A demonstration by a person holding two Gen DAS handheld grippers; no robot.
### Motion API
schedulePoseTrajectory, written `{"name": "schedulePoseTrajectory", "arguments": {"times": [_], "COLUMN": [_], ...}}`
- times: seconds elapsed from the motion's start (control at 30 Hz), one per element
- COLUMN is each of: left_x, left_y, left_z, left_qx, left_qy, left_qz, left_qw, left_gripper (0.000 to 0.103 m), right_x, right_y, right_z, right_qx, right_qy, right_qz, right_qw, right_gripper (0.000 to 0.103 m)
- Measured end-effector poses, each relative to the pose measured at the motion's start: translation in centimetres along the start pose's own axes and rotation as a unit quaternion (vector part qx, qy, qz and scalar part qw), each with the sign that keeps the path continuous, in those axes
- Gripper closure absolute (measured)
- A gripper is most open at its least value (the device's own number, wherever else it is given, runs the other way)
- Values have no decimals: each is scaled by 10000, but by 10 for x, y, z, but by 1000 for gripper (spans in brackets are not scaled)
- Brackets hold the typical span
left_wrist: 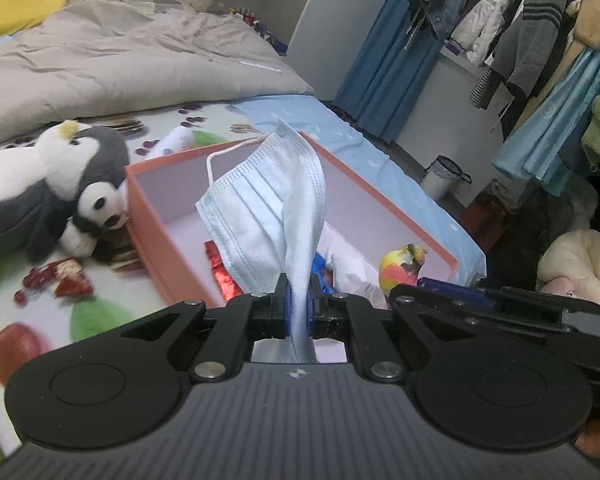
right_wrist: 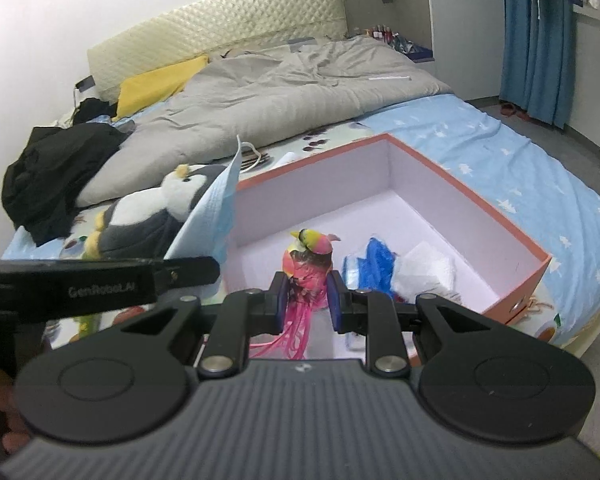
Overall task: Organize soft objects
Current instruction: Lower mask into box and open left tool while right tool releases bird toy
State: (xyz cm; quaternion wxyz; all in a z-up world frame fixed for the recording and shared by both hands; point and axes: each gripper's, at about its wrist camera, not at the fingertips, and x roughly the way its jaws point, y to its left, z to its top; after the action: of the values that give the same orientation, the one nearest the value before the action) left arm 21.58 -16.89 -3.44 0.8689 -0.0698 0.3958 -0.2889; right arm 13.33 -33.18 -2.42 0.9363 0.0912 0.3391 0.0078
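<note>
Pink box (right_wrist: 496, 204) holds wrappers; left gripper (left_wrist: 299, 306) pinches mask (left_wrist: 268, 204), right gripper (right_wrist: 307, 300) clasps parrot toy (right_wrist: 310, 264).

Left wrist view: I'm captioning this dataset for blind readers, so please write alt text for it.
The left gripper is shut on a light blue face mask, held up over an open pink box on a bed. Penguin and panda plush toys lie left of the box.

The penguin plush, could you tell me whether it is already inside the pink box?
No, the penguin plush lies on the bed outside the pink box.
</note>
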Motion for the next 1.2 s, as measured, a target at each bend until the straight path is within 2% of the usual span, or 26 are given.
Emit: {"name": "schedulePoseTrajectory", "arguments": {"times": [0.43, 0.77, 0.83, 0.87, 0.9, 0.93, 0.97, 1.2], "left_x": [123, 162, 164, 164, 164, 162, 159, 123], "left_y": [7, 19, 19, 20, 20, 20, 20, 11], "left_z": [46, 57, 56, 56, 56, 55, 55, 53], "left_qx": [-69, -50, -42, -65, -93, -104, -81, 14], "left_qy": [650, 891, 923, 966, 961, 924, 867, 585], "left_qz": [145, 283, 311, 297, 287, 297, 300, 307], "left_qw": [9978, 9956, 9952, 9949, 9949, 9952, 9958, 9978], "left_gripper": [94, 94, 89, 79, 63, 57, 54, 54], "right_x": [78, 125, 129, 131, 131, 131, 129, 102], "right_y": [-59, -83, -86, -88, -89, -90, -90, -81], "right_z": [31, 34, 34, 34, 33, 32, 31, 28], "right_qx": [282, 470, 559, 609, 643, 663, 672, 622], "right_qy": [415, 764, 831, 886, 919, 926, 920, 782], "right_qz": [-157, -28, -7, -30, -79, -114, -130, -123], "right_qw": [9986, 9960, 9950, 9942, 9937, 9934, 9934, 9949], "right_gripper": [78, 77, 70, 66, 60, 58, 58, 58]}}
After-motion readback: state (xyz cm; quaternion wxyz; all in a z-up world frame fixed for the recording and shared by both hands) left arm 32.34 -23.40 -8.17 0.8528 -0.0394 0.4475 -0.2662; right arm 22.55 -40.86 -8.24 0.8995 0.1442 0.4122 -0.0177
